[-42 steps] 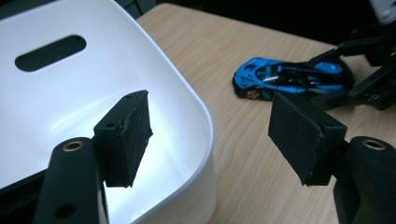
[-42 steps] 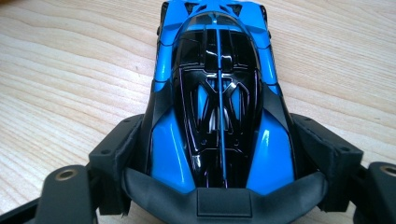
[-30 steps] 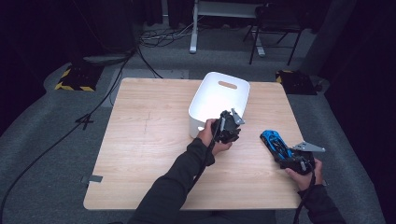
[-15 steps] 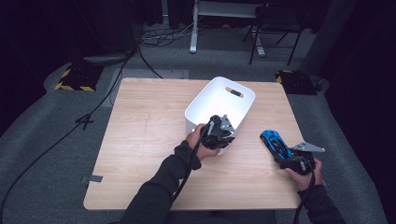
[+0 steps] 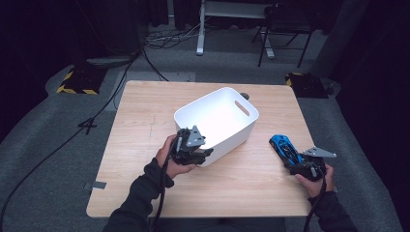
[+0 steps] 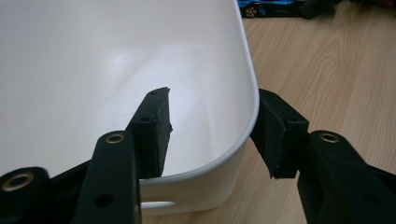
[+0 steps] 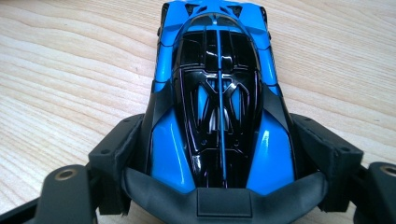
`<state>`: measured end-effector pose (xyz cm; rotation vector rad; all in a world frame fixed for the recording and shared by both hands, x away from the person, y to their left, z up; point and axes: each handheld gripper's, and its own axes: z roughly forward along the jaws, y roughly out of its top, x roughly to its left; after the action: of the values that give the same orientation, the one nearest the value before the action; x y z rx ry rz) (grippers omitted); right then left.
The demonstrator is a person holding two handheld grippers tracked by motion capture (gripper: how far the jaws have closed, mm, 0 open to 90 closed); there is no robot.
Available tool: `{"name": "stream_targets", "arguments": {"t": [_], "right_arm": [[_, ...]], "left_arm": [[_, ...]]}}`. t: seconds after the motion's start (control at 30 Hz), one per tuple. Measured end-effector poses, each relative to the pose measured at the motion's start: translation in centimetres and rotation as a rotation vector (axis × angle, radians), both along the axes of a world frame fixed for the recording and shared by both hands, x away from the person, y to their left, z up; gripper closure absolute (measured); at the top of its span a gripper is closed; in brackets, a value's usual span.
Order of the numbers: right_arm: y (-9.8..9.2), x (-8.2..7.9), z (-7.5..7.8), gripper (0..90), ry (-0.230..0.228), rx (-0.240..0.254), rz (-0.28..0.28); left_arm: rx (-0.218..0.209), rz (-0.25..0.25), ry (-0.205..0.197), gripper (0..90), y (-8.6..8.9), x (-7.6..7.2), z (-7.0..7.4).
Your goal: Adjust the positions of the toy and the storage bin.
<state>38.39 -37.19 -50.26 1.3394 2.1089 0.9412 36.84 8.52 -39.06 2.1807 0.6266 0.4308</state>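
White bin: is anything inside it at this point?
The white bin looks empty: bare white floor and walls in the high view. One pad of the left gripper reaches inside its near corner; the floor below that corner is hidden.

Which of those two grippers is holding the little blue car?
The right gripper: its jaws flank the blue car, while the left gripper straddles the white bin's rim.

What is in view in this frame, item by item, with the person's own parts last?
Table: one, light wood, centre.
Bin: one, white, mid-table, turned askew, nothing visible inside.
Toy car: one, blue and black, on the table at the right.
Floor cables: several, black, left and behind.
Chair: one, dark, behind the table.
Left tongs: one jaw inside the bin's near corner, one outside, straddling the wall.
Right tongs: jaws against the car's flanks at one end.
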Motion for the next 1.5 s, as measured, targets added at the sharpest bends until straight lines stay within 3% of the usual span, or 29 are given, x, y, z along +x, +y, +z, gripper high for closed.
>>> {"name": "stream_targets", "arguments": {"t": [0.07,0.13,0.2,0.27,0.37,0.4,0.47,0.5,0.7,0.8,0.83,0.9,0.97,1.03,1.1,1.2,1.3,1.37,1.5], "right_arm": [[0.0,0.0,0.0,24.3,-0.001,0.000,0.002],[0.0,0.0,0.0,24.3,-0.001,-0.001,0.002],[0.0,0.0,0.0,24.3,-0.001,-0.001,0.001],[0.0,0.0,0.0,24.3,0.001,0.001,0.001],[0.0,0.0,0.0,24.3,0.001,0.001,0.000],[0.0,0.0,0.0,24.3,0.001,0.001,0.000],[0.0,0.0,0.0,24.3,0.002,0.001,0.001],[0.0,0.0,0.0,24.3,0.001,0.001,0.001],[0.0,0.0,0.0,24.3,0.002,0.001,0.001],[0.0,0.0,0.0,24.3,0.002,0.002,0.001],[0.0,0.0,0.0,24.3,0.002,0.001,0.001],[0.0,0.0,0.0,24.3,0.001,0.001,0.001],[0.0,0.0,0.0,24.3,0.002,0.002,0.001],[-0.1,0.0,0.0,24.3,0.006,0.001,0.004],[-0.1,0.1,0.0,24.3,0.005,0.003,0.006],[-0.1,0.1,0.0,24.3,0.005,0.002,0.006],[-0.1,0.1,0.0,24.3,0.007,0.001,0.009],[-0.1,0.1,0.0,24.3,0.008,0.003,0.009],[-0.1,0.1,0.0,24.3,0.006,0.001,0.011]], "left_arm": [[-0.035,0.040,-0.017,39.5,1.3,-0.2,0.1],[-0.091,0.072,-0.001,28.4,2.2,-0.4,0.2],[-0.152,0.099,-0.016,21.8,3.6,-0.4,0.6],[-0.232,0.140,-0.016,20.9,4.7,-0.5,1.0],[-0.306,0.192,-0.024,18.4,5.9,-0.3,1.4],[-0.325,0.235,-0.017,18.4,6.1,-0.2,1.5],[-0.294,0.355,-0.027,18.4,6.2,0.3,1.4],[-0.291,0.388,-0.021,18.3,6.1,0.5,1.3],[-0.288,0.504,0.015,16.6,5.7,2.6,0.0],[-0.232,0.576,0.064,17.6,5.2,4.3,-1.0],[-0.215,0.582,0.078,20.9,5.2,4.8,-1.3],[-0.264,0.563,0.114,24.5,5.1,5.5,-1.6],[-0.264,0.587,0.088,30.2,5.2,6.1,-1.6],[-0.260,0.584,0.088,40.6,5.2,6.9,-1.5],[-0.265,0.565,0.106,42.9,5.1,7.7,-1.6],[-0.266,0.505,0.131,48.9,4.3,9.1,-1.5],[-0.272,0.467,0.141,48.6,3.5,9.7,-1.5],[-0.250,0.410,0.149,47.9,2.6,10.2,-1.5],[-0.236,0.359,0.161,48.5,0.3,11.3,-1.4]]}}
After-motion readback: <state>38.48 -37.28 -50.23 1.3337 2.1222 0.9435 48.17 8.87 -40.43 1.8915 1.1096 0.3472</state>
